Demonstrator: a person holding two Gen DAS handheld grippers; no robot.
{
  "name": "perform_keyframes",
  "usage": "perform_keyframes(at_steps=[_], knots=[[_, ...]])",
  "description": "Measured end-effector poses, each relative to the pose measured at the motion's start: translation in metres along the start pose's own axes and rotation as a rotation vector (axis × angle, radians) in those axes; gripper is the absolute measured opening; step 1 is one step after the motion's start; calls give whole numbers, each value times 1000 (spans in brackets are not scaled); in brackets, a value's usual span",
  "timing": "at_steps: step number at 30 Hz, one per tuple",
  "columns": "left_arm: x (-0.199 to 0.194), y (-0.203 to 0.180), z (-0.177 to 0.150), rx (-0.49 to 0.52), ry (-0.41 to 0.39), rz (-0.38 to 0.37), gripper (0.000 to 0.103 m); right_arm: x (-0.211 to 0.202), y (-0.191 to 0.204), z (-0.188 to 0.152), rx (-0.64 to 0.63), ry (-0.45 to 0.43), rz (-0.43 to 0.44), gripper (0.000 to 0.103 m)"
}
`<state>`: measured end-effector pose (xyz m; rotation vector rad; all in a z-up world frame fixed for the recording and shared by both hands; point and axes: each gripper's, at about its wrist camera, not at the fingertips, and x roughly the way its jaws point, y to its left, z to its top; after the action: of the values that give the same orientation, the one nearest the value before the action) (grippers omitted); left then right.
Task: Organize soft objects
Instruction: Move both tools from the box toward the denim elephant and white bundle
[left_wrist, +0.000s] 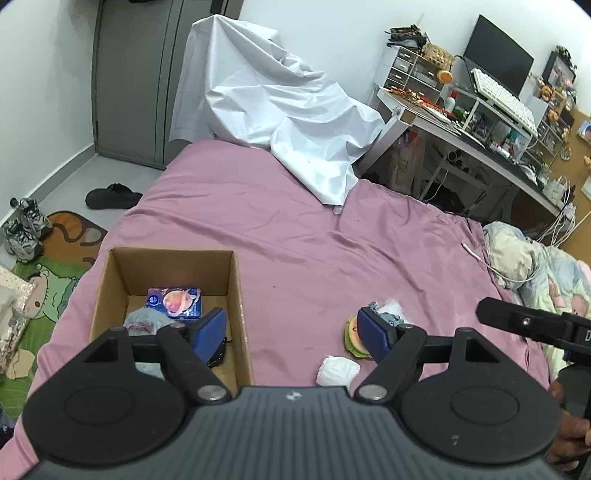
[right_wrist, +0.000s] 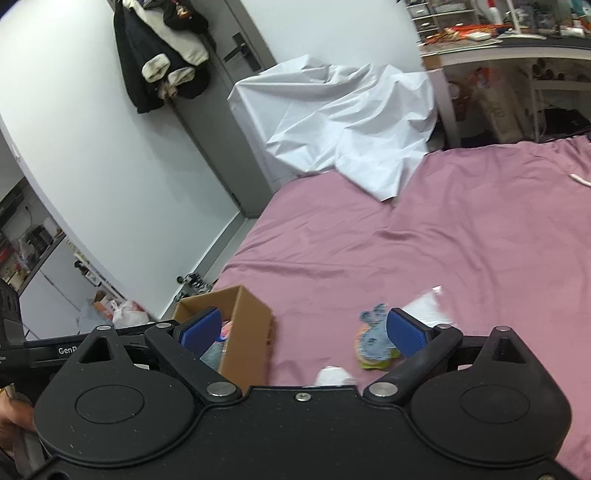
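From the left wrist, the cardboard box (left_wrist: 166, 291) sits on the pink bed (left_wrist: 295, 229). Some things are already in it: a blue packet (left_wrist: 175, 302) and a grey fluffy thing (left_wrist: 146, 320). The left tongs (left_wrist: 291, 332) are open, with nothing between the blue pads. Still out on the bed, just beside the box, are a burger toy (left_wrist: 354, 338), a white soft bundle (left_wrist: 337, 370) and a small blue-grey toy (left_wrist: 384, 314). So I think the job is partly done.

From the right wrist, the right tongs (right_wrist: 303, 334) are wide open and hold nothing. The box (right_wrist: 243, 325) is low on the left with soft things showing inside. The blue-grey toy (right_wrist: 375, 338) lies on top of the burger toy (right_wrist: 369, 360), near the right pad. The white bundle (right_wrist: 332, 376) peeks out at the bottom. A clear wrapper (right_wrist: 424, 306) lies nearby. These still need to go in, I think.
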<state>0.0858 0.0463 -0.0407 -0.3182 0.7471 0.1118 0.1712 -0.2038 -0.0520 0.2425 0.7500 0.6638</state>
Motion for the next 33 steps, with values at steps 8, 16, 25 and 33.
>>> perform_keyframes(at_steps=[8,16,25,33], knots=[[6,-24,3,48,6,24,76,-20,-28,2,19,-16,-8,96],[19,-44,0,93,47,11,76,-35,-51,1,29,-31,-25,99],[34,-59,-3,116,77,-7,76,-35,-72,-6,45,-19,-51,100],[56,-63,-6,124,123,-39,76,-20,-91,-12,108,23,-30,102]])
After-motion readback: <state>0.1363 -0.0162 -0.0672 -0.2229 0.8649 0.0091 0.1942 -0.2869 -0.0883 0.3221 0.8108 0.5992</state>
